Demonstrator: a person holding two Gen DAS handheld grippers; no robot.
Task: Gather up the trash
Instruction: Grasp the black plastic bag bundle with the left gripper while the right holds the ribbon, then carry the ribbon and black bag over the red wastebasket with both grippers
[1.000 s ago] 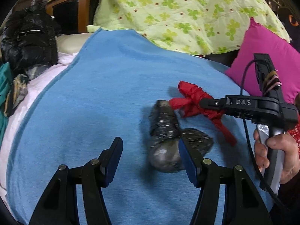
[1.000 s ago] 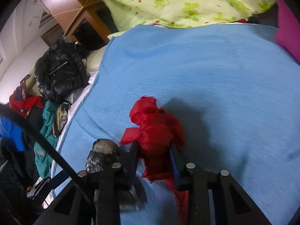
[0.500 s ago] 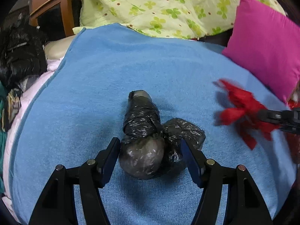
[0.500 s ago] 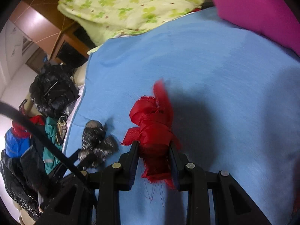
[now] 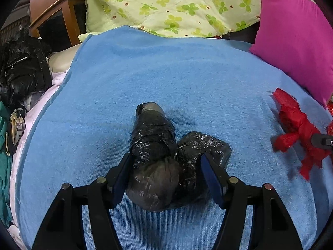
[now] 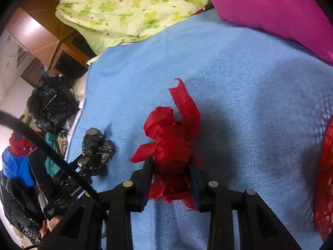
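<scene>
A bundle wrapped in black plastic (image 5: 154, 145) lies on the blue blanket (image 5: 177, 79). My left gripper (image 5: 166, 166) is open, with a finger on each side of the bundle's near end. My right gripper (image 6: 170, 173) is shut on a knotted red cloth scrap (image 6: 172, 135) and holds it above the blanket. The red scrap also shows at the right edge of the left wrist view (image 5: 295, 127). The black bundle and left gripper show at the left of the right wrist view (image 6: 95, 145).
A magenta pillow (image 5: 295, 41) lies at the right and a green floral quilt (image 5: 177, 4) at the back. A red mesh basket (image 6: 324, 179) is at the right edge. Black bags and clothes (image 5: 20, 68) pile up beside the bed at the left.
My right gripper has carried the red scrap to the right, away from the black bundle. My left gripper has moved in so its fingers straddle the bundle.
</scene>
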